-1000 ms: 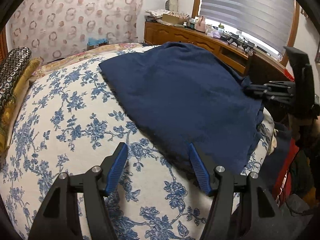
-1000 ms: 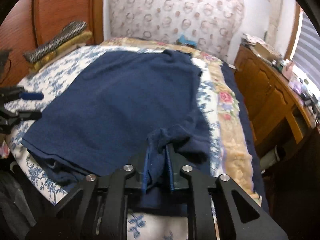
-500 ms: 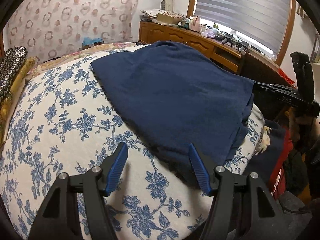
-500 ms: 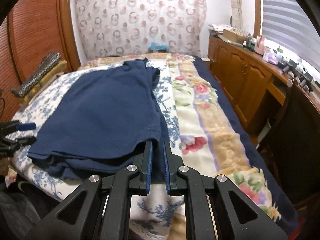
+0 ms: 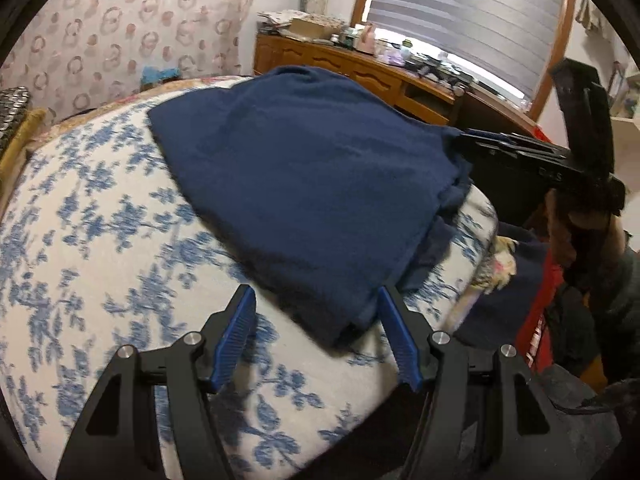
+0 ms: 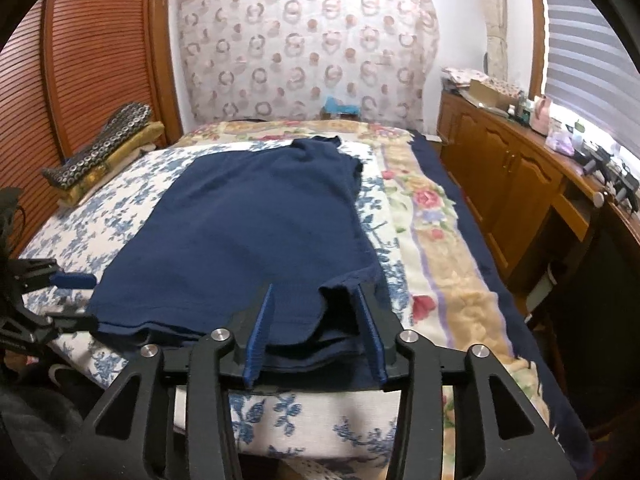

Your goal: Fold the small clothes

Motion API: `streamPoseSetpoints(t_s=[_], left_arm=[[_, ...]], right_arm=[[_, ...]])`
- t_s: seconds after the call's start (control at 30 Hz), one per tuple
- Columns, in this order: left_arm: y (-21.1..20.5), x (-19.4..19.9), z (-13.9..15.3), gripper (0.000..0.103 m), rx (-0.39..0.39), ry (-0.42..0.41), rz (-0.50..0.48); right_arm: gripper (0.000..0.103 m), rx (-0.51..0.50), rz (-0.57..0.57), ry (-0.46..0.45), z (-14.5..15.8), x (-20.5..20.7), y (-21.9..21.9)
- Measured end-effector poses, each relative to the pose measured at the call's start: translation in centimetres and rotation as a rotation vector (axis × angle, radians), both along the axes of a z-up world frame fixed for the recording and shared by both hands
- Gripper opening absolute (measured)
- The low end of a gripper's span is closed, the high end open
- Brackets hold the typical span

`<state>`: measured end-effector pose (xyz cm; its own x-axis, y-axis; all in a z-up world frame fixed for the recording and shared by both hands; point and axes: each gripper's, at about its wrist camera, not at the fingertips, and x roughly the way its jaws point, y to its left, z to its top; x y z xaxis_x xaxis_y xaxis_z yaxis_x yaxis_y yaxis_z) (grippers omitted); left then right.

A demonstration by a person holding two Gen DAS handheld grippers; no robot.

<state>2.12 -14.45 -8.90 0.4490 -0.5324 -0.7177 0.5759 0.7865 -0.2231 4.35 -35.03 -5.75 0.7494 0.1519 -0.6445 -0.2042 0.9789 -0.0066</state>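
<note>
Released half a second ago, the navy garment (image 6: 256,240) is lying folded flat on the blue-flowered bedspread (image 5: 92,232) — its near hem sitting between the fingers of the now-parted right gripper (image 6: 316,328). Left gripper (image 5: 316,336) is hovering wide apart at the garment's corner — gripping nothing.

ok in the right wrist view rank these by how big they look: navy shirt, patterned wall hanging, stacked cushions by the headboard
1. navy shirt
2. patterned wall hanging, close behind, though it sits much farther from the camera, so this order is unsure
3. stacked cushions, clearly smallest
</note>
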Motion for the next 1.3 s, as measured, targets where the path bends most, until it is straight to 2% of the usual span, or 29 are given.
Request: streamPoseSetpoints(t_s=[0.03, 0.07, 0.13, 0.17, 0.2, 0.23, 0.27, 0.53, 0.67, 0.8, 0.93, 1.17, 1.3], left_arm=[[-0.2, 0.0, -0.1, 0.062, -0.008, 0.007, -0.014], [-0.4, -0.1, -0.2, 0.052, -0.017, 0.019, -0.035], [-0.8, -0.1, -0.3, 0.041, -0.009, 0.023, -0.049], [-1.1, -0.2, -0.2, 0.027, 0.008, 0.007, -0.05], [-1.2, -0.2, -0.1, 0.021, 0.023, -0.005, -0.047], [-1.2, -0.2, 0.2, 0.008, 0.028, -0.02, -0.04], [-1.1, -0.1, 0.5, 0.004, 0.022, -0.024, -0.042], [-0.7, 1.4, 6.1, 0.002, -0.055, -0.111, -0.048], [-1.1, 3.1, 8.1, 0.002, -0.065, -0.142, -0.055], [-1.5, 4.5, 9.2, 0.002, -0.069, -0.154, -0.049], [-1.9, 5.4, 9.7, 0.002, -0.066, -0.162, -0.039], [-1.4, 5.8, 9.6, 0.002, -0.083, -0.161, -0.02], [-1.0, 5.8, 9.7, 0.002, -0.098, -0.162, -0.01]], right_arm=[[0.045, 0.002, 0.005, 0.002, -0.1, 0.0, 0.2], [0.048, 0.006, 0.012, 0.005, -0.1, 0.1, 0.3], [0.052, 0.012, 0.032, 0.011, -0.2, 0.1, 0.6], [0.054, 0.015, 0.046, 0.015, -0.2, 0.1, 0.8], [0.056, 0.016, 0.058, 0.015, -0.2, 0.0, 1.0], [0.057, 0.017, 0.072, 0.014, -0.2, -0.1, 1.2], [0.061, 0.018, 0.081, 0.013, -0.2, -0.1, 1.4], [0.072, 0.006, 0.207, 0.022, -0.4, -0.9, 3.5], [0.076, -0.015, 0.283, 0.008, -0.2, -1.2, 5.0], [0.08, -0.019, 0.338, -0.004, 0.0, -0.9, 6.2], [0.082, -0.048, 0.365, 0.032, -1.1, -0.1, 6.9], [0.082, -0.17, 0.351, 0.072, -2.9, 0.3, 5.9], [0.082, -0.255, 0.298, 0.087, -3.9, 0.8, 4.6]])
